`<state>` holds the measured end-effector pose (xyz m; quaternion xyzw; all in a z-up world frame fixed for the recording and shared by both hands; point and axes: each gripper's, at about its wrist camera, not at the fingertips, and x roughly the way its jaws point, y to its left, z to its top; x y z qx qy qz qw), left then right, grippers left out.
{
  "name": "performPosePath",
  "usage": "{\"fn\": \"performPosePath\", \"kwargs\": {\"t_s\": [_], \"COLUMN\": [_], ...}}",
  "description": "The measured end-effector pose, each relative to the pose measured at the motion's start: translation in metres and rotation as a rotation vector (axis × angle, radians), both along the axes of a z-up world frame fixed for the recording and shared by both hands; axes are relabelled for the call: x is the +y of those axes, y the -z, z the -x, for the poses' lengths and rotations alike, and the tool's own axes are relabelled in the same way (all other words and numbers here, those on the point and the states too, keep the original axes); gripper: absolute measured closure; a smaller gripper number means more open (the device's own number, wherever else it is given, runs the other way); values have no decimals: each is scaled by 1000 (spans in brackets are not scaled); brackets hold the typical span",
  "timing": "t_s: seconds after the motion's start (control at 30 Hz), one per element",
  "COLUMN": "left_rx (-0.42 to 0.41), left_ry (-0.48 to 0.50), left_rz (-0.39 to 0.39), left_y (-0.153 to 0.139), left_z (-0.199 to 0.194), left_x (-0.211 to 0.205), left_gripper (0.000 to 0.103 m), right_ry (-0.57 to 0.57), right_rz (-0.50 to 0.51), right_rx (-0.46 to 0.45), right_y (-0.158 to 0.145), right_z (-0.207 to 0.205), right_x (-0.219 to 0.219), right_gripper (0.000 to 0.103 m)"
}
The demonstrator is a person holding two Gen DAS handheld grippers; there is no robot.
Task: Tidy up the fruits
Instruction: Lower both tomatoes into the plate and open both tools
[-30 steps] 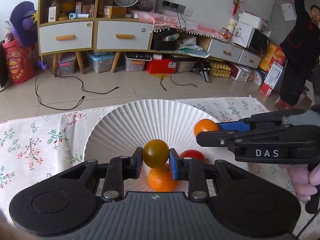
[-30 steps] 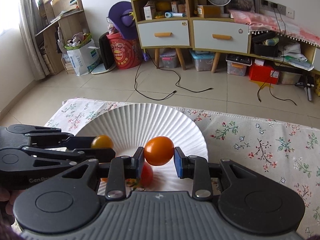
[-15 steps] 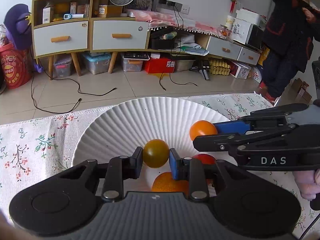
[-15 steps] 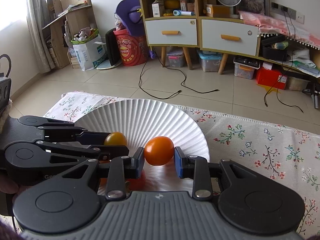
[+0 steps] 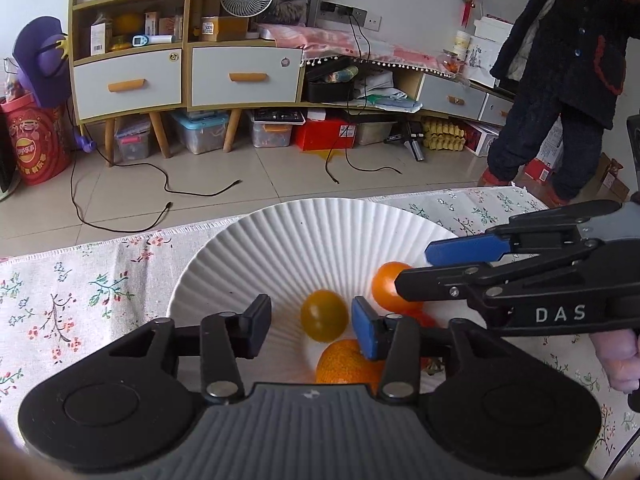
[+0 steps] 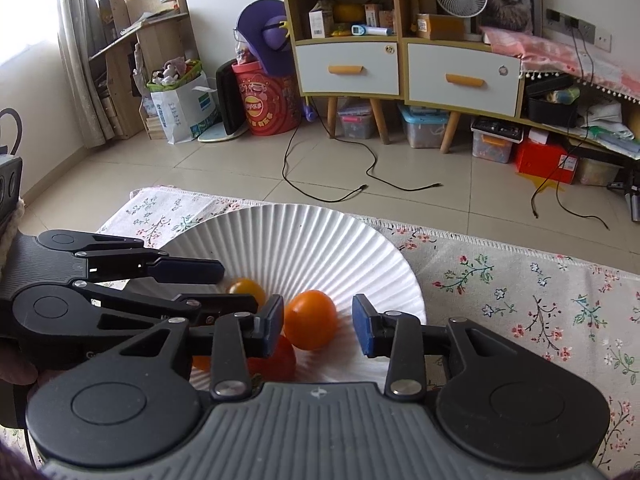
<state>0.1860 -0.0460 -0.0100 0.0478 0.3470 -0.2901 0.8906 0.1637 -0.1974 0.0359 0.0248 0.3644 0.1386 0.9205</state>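
Orange mandarin (image 5: 344, 362) in left view only

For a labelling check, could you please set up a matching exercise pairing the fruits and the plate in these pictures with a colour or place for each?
Things:
1. small tomato between the left gripper's jaws
2. tomato between the right gripper's jaws
3. ribbed plate
4. rough-skinned fruit

Descriptions:
A. white, on the floral cloth
B. yellow-olive
C. smooth orange
D. nearest the left camera, partly hidden by its gripper

Pairs: 1-B, 2-C, 3-A, 4-D
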Motion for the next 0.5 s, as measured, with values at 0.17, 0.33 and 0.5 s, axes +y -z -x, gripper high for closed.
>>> {"fn": "performPosePath", "kwargs": {"t_s": [0.17, 0.33, 0.5], "left_rx": [-10, -16, -20], "left_ry": [-2, -7, -22], "left_rz": [-27, -43, -63], "left_y": [-5, -15, -22], "left_z": [9, 19, 32], "left_x": [3, 6, 10], "left_gripper": [48, 39, 28], "right_ry": [8, -1, 4], "right_rz": [11, 26, 29], "right_rx": [-9, -21, -35], "right_y": [-7, -15, -23], "right_z": [7, 15, 25], "right_x": [0, 4, 7], "right_gripper": [56, 48, 39]}}
